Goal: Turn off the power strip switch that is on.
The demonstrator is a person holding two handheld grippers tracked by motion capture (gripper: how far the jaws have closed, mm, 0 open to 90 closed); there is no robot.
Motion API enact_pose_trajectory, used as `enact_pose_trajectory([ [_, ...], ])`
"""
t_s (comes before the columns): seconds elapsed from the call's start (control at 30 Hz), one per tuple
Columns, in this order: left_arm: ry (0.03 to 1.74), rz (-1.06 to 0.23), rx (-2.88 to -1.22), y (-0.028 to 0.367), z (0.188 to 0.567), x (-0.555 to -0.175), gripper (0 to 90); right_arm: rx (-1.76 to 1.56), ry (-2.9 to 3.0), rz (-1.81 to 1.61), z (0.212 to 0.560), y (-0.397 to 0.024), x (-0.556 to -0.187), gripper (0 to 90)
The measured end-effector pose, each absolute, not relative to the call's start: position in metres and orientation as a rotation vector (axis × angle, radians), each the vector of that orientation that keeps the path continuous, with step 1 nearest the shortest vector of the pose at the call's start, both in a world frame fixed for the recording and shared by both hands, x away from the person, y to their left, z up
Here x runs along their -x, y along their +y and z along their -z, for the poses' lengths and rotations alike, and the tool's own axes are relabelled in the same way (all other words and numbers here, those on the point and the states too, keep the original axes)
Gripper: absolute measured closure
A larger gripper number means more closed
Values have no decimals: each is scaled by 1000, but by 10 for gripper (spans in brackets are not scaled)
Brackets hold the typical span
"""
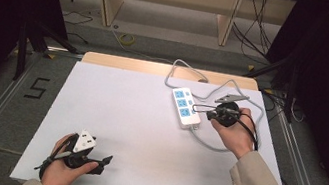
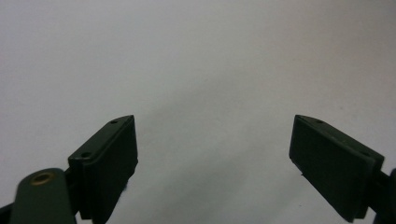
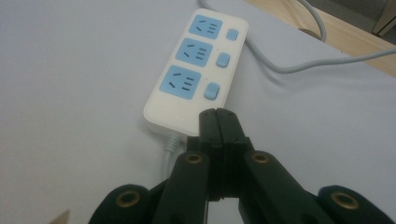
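Observation:
A white power strip (image 1: 185, 107) with three blue sockets and three switches lies right of the table's middle; in the right gripper view the power strip (image 3: 196, 74) fills the upper centre. My right gripper (image 1: 200, 110) is shut with nothing in it, its tips at the strip's right side near the closest switch (image 3: 211, 91); the jaws (image 3: 218, 114) sit pressed together just over the strip's near corner. My left gripper (image 1: 108, 160) rests near the front left of the table, open and empty. Its two pads (image 2: 109, 163) stand wide apart over bare white surface.
The strip's grey cord (image 1: 205, 142) loops around my right hand and runs off the table's far edge (image 1: 176, 69). The white table top (image 1: 119, 110) spreads between the two hands. Beyond the table are a wooden frame, floor cables and a floor mark.

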State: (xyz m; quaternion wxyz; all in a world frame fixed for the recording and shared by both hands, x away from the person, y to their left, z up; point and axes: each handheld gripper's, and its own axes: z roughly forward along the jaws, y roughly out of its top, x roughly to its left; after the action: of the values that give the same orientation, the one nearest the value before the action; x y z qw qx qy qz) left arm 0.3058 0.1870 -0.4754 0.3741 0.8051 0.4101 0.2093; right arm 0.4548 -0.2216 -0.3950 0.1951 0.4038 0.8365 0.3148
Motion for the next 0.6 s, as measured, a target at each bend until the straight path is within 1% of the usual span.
enact_pose_trajectory([
  [0.6, 1048, -537, -2066, 186, 476, -306, 149, -1131, 2348, -875, 393, -211, -473, 900],
])
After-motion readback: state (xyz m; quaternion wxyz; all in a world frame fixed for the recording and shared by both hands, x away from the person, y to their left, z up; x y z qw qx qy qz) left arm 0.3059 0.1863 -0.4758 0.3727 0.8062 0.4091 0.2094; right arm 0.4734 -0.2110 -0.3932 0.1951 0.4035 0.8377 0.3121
